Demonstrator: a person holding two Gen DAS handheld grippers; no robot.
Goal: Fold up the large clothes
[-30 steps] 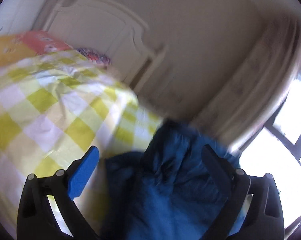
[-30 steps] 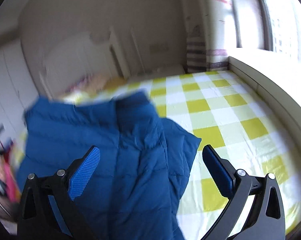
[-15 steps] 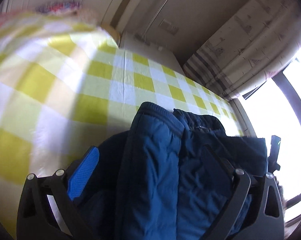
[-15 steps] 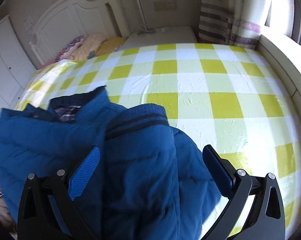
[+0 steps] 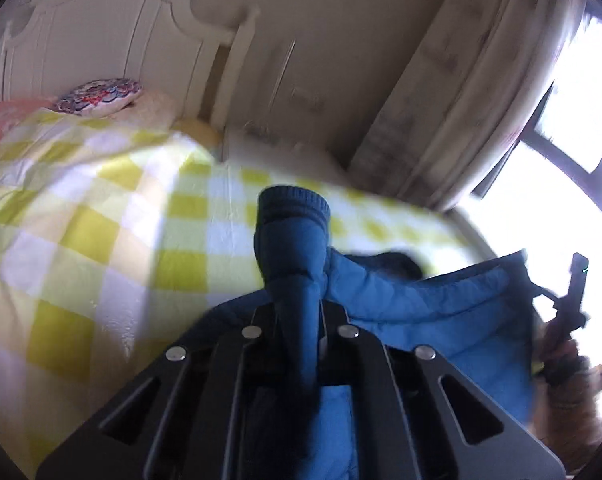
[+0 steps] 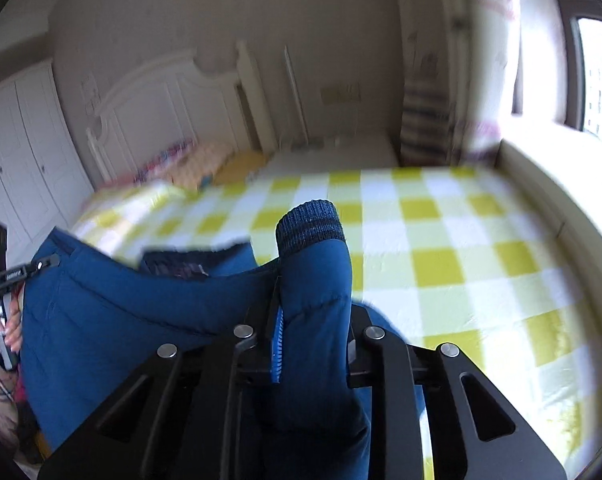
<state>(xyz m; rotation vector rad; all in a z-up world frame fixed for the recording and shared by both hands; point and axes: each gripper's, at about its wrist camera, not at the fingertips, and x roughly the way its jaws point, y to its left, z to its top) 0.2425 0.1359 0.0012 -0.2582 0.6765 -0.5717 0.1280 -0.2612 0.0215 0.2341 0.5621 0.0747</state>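
A bed [image 5: 101, 216] with a yellow-and-white checked cover fills both wrist views, its white headboard [image 5: 101, 32] at the far end with a patterned cushion [image 5: 101, 94] lying at that end's left corner. Over the near edge of the bed hangs a blue padded jacket [image 5: 441, 304], stretched between the two grippers. In the left wrist view, the left gripper [image 5: 299, 320] has its jaws drawn fully together, clamped on one sleeve of the jacket; the sleeve's ribbed knit cuff [image 5: 295, 202] stands upright past the fingertips, above the checked cover. To the right in that view the jacket's body runs across toward the person's other hand [image 5: 561, 364], which holds the second tool near the bright window [image 5: 573, 112]. In the right wrist view, the jacket's body lies at the left near edge of the bed, its dark lining showing at the collar. The right gripper [image 6: 313, 320] is closing on the other sleeve, its blue pad [image 6: 277, 344] pressed into the padding, the jaws left only as far apart as the bunched fabric is thick; that sleeve's striped cuff [image 6: 311, 226] also points up, above the middle of the bed.
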